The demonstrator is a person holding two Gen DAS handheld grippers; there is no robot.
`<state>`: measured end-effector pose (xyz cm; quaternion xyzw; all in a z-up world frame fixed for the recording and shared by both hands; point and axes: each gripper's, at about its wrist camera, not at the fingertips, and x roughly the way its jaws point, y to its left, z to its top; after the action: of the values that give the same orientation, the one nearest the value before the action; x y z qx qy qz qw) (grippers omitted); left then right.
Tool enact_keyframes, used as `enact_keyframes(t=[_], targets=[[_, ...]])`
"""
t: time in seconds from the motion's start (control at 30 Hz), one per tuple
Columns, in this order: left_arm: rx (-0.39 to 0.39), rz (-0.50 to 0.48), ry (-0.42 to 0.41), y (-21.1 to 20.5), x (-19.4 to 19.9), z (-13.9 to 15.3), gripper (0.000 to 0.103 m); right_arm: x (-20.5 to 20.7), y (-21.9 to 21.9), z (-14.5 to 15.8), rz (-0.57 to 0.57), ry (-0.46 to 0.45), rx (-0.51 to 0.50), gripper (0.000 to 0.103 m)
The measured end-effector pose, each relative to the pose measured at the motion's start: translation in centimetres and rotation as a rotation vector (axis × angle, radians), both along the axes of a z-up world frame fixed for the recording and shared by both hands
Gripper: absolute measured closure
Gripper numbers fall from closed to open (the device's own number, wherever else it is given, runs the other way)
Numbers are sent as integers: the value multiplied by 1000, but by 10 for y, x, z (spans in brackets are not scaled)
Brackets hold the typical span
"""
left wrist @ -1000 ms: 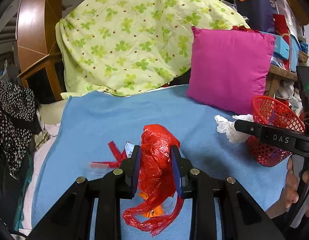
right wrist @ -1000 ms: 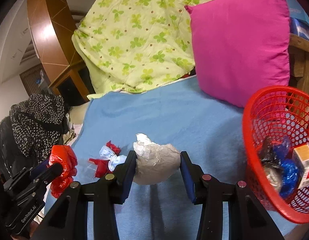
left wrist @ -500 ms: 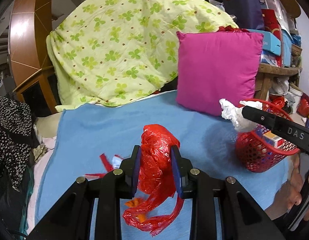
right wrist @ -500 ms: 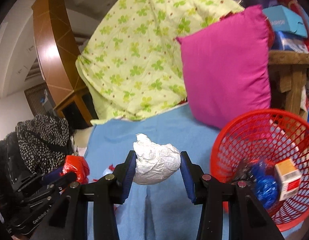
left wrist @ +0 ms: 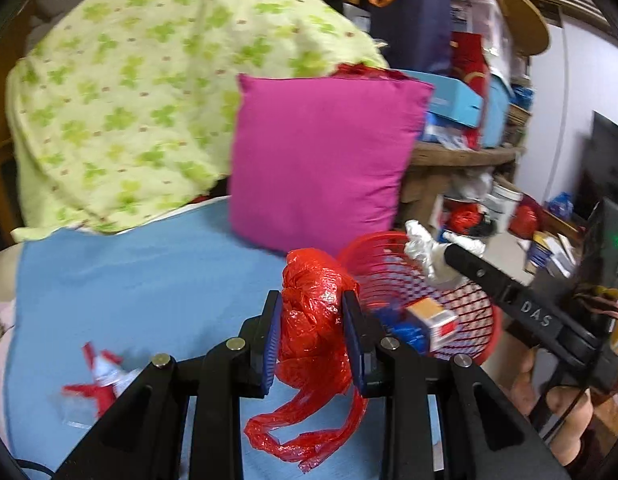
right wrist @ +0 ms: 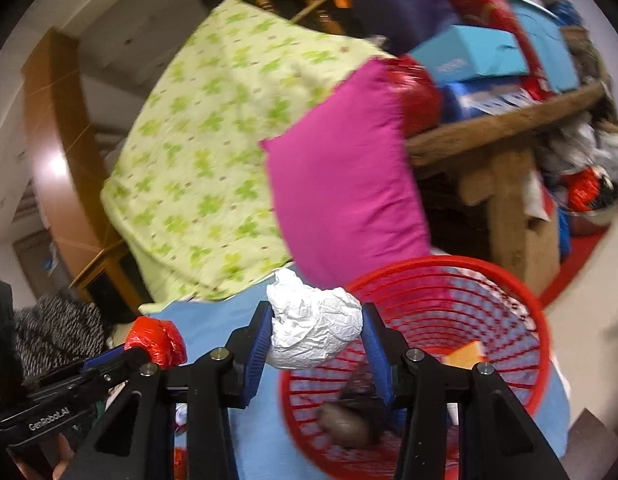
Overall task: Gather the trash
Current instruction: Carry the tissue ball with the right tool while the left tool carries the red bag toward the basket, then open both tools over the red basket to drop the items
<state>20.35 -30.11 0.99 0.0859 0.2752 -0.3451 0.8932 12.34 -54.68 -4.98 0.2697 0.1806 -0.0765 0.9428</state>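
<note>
My left gripper [left wrist: 311,304] is shut on a crumpled red plastic bag [left wrist: 313,336] whose loose tail hangs below the pads. It hovers over the blue blanket [left wrist: 149,280], just left of the red mesh basket [left wrist: 475,312]. My right gripper [right wrist: 315,312] is shut on a white crumpled paper wad [right wrist: 313,332], held above the near left rim of the red mesh basket [right wrist: 509,292]. In the left wrist view that wad [left wrist: 423,248] shows over the basket. The right wrist view shows the left gripper [right wrist: 149,344] with the red bag [right wrist: 157,338] at lower left.
A box [left wrist: 431,320] and blue wrappers lie in the basket. A red-and-white wrapper scrap [left wrist: 103,368] lies on the blanket at lower left. A pink cushion [left wrist: 321,160] and a green quilt [left wrist: 129,100] stand behind. A cluttered wooden table [right wrist: 509,128] is at right.
Both grippers have swung right and a little up with their loads. The red basket is now close, with the paper wad over its rim and the red bag beside it.
</note>
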Motion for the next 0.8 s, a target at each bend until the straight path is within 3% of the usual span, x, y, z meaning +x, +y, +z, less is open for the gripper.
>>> enact_keyframes(t=[0.33,0.4,0.47,0.5,0.53,0.8], targets=[[-37,-163,88,-79,5,-7,68,-19,-70,-22,-135,40,140,53],[-43,-196,99,-94,7,-12,66,-21,-80,-29,-158,53,178,42],[-40,-209,99,-102,8,-15,57,-24,-88,-33,-171,46,218,37],[-41,-210,97,-103,9,-16,45,-27,-92,-35,-179,39,235,37],[-48,-210,90,-103,9,-17,39,-27,-95,-36,-186,36,242,37],[-60,-133,30,-58,14,-19,39,-29,-88,-28,-198,-4,198,37]])
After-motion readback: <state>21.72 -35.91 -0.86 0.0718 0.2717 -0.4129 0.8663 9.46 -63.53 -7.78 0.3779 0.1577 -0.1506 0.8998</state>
